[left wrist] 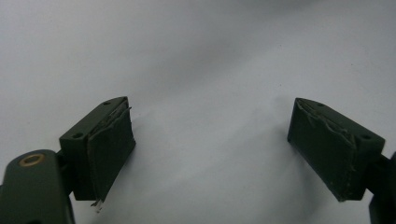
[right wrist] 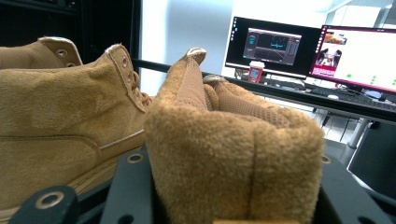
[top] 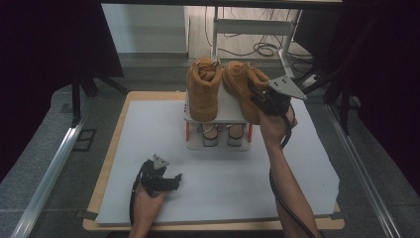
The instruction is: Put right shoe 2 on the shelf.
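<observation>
High view overhead, faces forward-down; right gripper view close behind boot (right wrist: 233, 158), shared.

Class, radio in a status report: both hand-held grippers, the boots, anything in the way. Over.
Right hand-held gripper shut on right boot heel, tilted at rack edge. Left hand-held gripper open, low over white mat. Left boot upright alongside.

My right gripper (top: 261, 101) is stretched far forward, forearm extended, its jaws clamped on either side of the heel collar of a boot (right wrist: 233, 158). My left gripper (top: 166, 181) sits low and close to me, hand wrapped round its body, jaws spread wide apart with nothing between them.
</observation>
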